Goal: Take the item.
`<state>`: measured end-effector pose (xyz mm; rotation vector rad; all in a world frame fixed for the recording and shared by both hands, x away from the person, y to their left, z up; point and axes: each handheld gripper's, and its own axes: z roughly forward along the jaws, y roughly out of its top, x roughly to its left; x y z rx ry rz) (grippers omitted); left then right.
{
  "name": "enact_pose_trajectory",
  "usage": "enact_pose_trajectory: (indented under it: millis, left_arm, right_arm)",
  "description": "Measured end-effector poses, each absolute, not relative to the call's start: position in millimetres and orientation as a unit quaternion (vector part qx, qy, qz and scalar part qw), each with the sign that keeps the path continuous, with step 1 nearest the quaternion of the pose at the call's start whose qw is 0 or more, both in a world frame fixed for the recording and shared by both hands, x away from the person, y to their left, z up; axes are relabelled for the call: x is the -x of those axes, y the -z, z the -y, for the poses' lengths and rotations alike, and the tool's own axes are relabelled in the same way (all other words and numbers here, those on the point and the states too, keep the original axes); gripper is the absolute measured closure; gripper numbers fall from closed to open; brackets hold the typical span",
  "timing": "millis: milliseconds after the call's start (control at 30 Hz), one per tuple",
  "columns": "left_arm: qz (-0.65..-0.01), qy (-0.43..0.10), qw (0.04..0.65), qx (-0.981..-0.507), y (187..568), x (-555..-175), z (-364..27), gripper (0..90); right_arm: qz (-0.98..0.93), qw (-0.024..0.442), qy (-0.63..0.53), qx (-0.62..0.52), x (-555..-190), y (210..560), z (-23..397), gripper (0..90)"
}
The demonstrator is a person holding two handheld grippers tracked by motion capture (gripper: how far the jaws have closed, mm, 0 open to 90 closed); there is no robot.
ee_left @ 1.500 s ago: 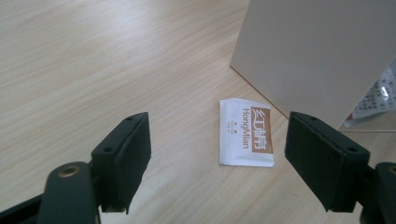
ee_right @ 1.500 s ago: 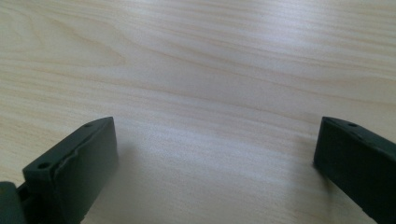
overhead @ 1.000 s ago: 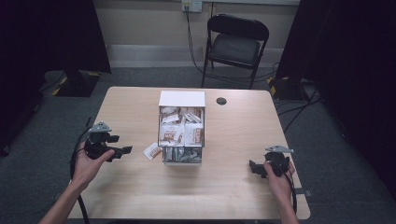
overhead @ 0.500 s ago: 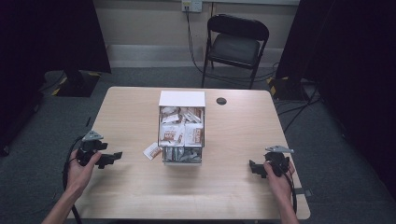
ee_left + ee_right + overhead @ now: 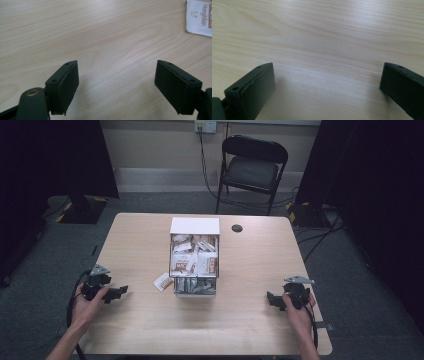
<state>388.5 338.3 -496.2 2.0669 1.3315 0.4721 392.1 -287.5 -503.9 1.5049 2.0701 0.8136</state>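
Down at the near edge, both tongs stand released, jaws spread wide with bare wood between them. The left tongs (image 5: 116, 293) sit low over the left side of the surface (image 5: 150, 330), aimed toward a loose white packet (image 5: 162, 282) that lies flat just beside the front left corner of the box (image 5: 195, 227), a little apart from the jaws. The right tongs (image 5: 271, 300) hover at the right side, well apart from the box. In the left gripper view the same packet's corner (image 5: 200, 17) lies at the top right, ahead of the open jaws.

The surface is pale wood-grain laminate with rounded corners; a small round black disc (image 5: 237, 228) sits near its far edge, right of the box. The open box holds many sachets, white and brown. Beyond stand a black folding chair (image 5: 254, 170), a grey carpeted floor, dark curtains either side, and a wall socket with a cable.

On the packet, brown lettering reads roughly "HongMan"; the smaller print is too fine to read.
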Motion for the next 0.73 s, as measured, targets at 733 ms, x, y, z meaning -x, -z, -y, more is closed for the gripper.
enact_pose_trajectory:
  millis: [733]
  left_arm:
    - [-0.495,-0.193,0.34,-0.776,513,-384,-338,7.2]
  right_arm:
    - [-0.752,0.226,-0.296,-0.544,-392,504,287,0.0]
